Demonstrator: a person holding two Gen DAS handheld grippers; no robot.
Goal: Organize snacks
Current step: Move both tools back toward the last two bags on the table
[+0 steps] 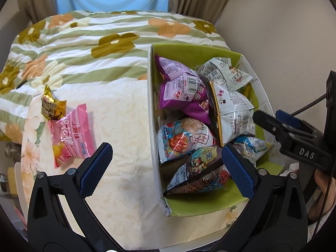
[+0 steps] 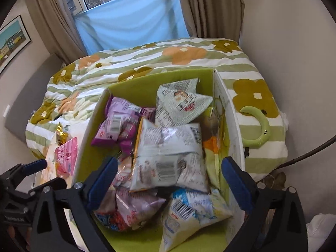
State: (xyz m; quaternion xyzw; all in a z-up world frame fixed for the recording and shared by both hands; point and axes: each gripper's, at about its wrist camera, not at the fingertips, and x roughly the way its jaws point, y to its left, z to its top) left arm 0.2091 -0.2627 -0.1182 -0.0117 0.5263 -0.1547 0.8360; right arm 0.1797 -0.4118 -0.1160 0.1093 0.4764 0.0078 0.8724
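Observation:
A green-lined white box (image 1: 151,109) holds several snack bags, among them a purple one (image 1: 181,88) and a white one (image 1: 233,113). On the cream cloth left of the box lie a pink candy bag (image 1: 70,134) and a gold packet (image 1: 51,106). My left gripper (image 1: 167,170) is open and empty, straddling the box's left wall. My right gripper (image 2: 170,180) is open and empty above the box (image 2: 134,86), over the white bag (image 2: 170,157); it also shows in the left wrist view (image 1: 294,140). The pink bag (image 2: 66,153) shows left of the box.
A floral green-striped duvet (image 1: 94,42) covers the bed behind the box. A green curved ring (image 2: 260,126) lies on the duvet right of the box. Curtains and a blue sheet (image 2: 130,23) hang at the window. A cable (image 2: 310,153) runs at the right.

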